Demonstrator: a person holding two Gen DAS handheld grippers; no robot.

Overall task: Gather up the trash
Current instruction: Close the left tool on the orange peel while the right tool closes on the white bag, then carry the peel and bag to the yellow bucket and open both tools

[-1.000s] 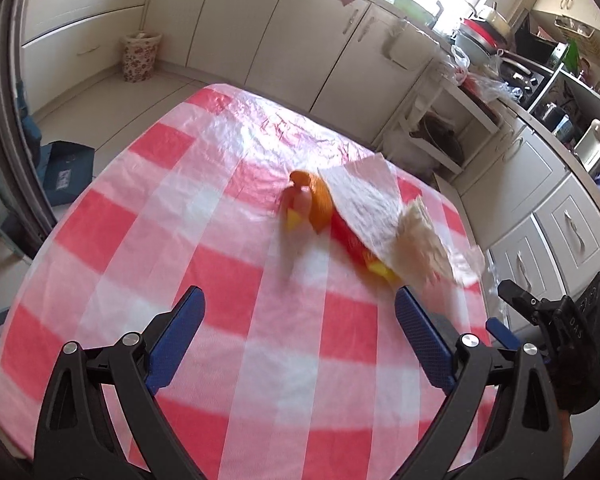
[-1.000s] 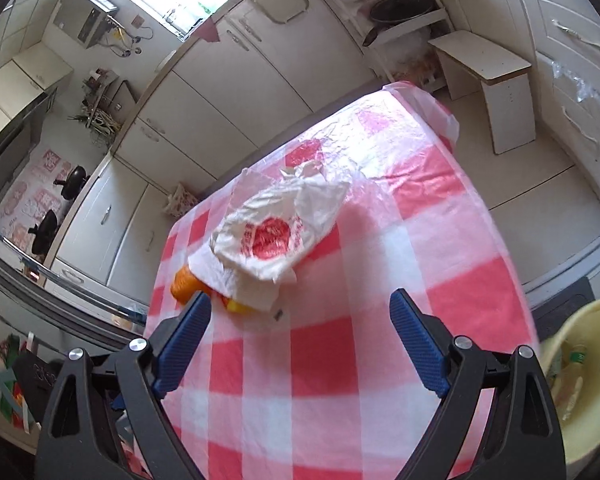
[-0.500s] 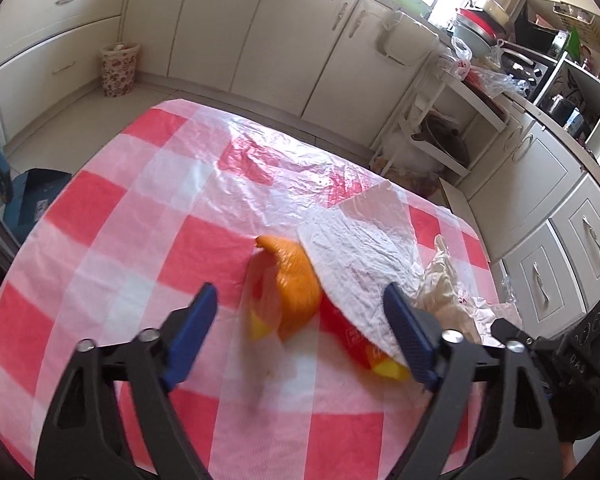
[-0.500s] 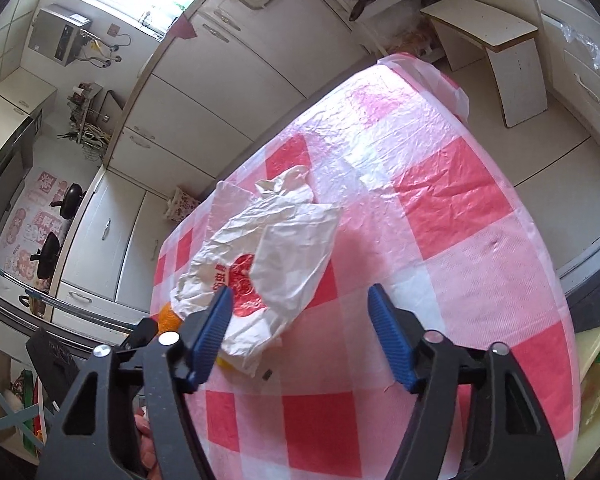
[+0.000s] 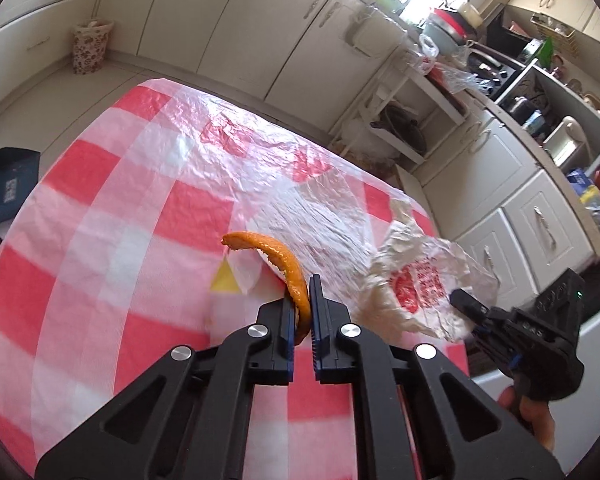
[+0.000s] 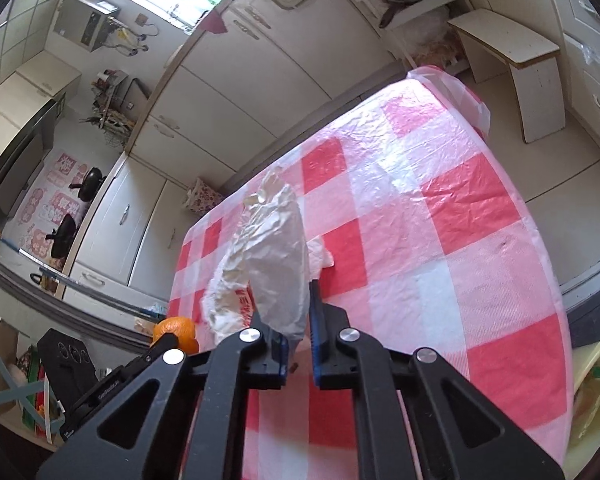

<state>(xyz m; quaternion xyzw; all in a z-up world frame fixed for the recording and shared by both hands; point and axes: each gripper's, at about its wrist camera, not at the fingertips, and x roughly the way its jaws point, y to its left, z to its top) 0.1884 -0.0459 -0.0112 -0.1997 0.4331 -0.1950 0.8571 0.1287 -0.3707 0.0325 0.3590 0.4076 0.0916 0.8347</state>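
A curved orange peel (image 5: 278, 254) sticks up from my left gripper (image 5: 302, 296), which is shut on its lower end just above the red-and-white checked tablecloth (image 5: 120, 208). A small yellow scrap (image 5: 223, 281) lies beside it. A crumpled white plastic bag (image 6: 272, 264) with red print stands between the pads of my right gripper (image 6: 300, 312). Its jaws are closing and pinch the bag's near edge. In the left wrist view the bag (image 5: 416, 284) hangs at the right gripper (image 5: 460, 300) by the table's right edge. The right wrist view shows the peel (image 6: 178, 330) at lower left.
A patterned waste bin (image 5: 88, 46) stands on the floor by the far cabinets, with a blue box (image 5: 10, 184) left of the table. A white stool (image 6: 512, 64) is beyond the table's far corner. A yellow basin (image 6: 596, 380) sits low at the right.
Both grippers moved forward to the trash pile and their jaws went from wide apart to closed. The left took hold of the orange peel, the right took the plastic bag, which now stands up.
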